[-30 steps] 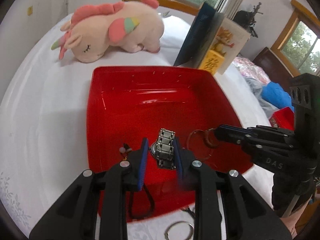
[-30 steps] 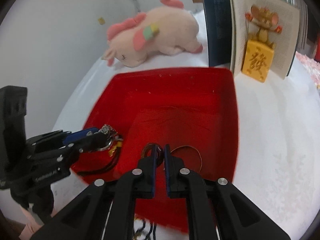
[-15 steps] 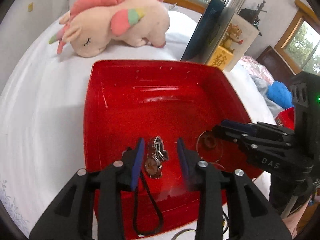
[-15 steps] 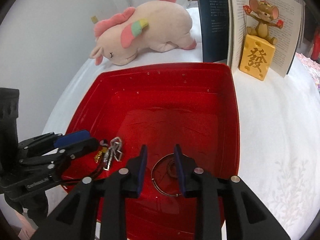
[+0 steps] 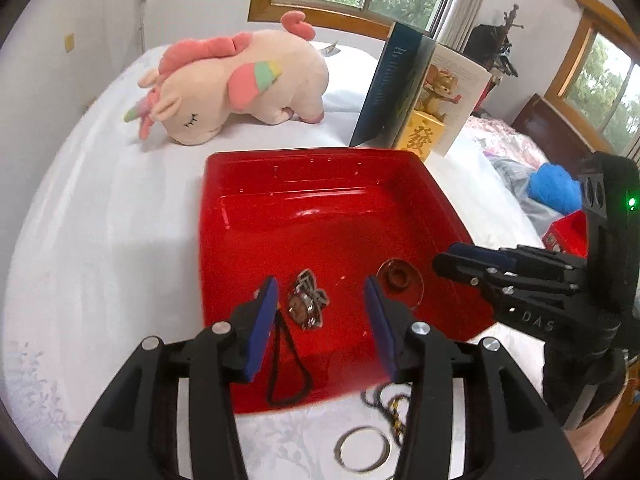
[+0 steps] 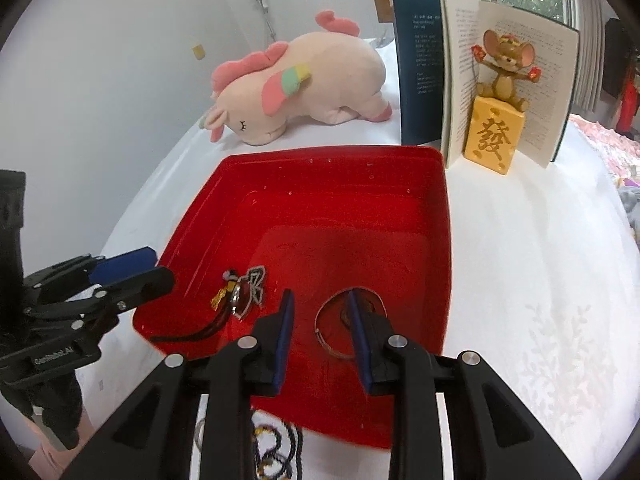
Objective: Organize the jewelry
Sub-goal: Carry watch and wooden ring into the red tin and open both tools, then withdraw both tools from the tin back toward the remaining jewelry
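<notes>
A red tray [image 5: 320, 176] [image 6: 444, 240] sits on the white bed. In it lie a metal watch with a black cord [image 5: 306, 306] [image 6: 246, 294] and a thin bangle with a brown ring [image 5: 400, 278] [image 6: 334, 318]. My left gripper [image 5: 322, 320] is open and empty, just above the watch at the tray's near edge. My right gripper [image 6: 320, 320] is open and empty over the bangle; it also shows in the left wrist view [image 5: 460, 258]. A silver bangle [image 5: 362, 448] and a dark beaded string [image 5: 390, 404] [image 6: 276, 452] lie on the bed in front of the tray.
A pink plush unicorn [image 5: 236, 84] [image 6: 304, 84] lies behind the tray. An open book [image 5: 404, 88] [image 6: 440, 76] stands at the back right with a mouse figurine on a yellow block [image 6: 496, 120] in front of it. A wall runs along the left.
Both grippers opened: the left let the watch fall into the tray, the right let go of the bangle and ring. Both have since drawn back and up from the tray.
</notes>
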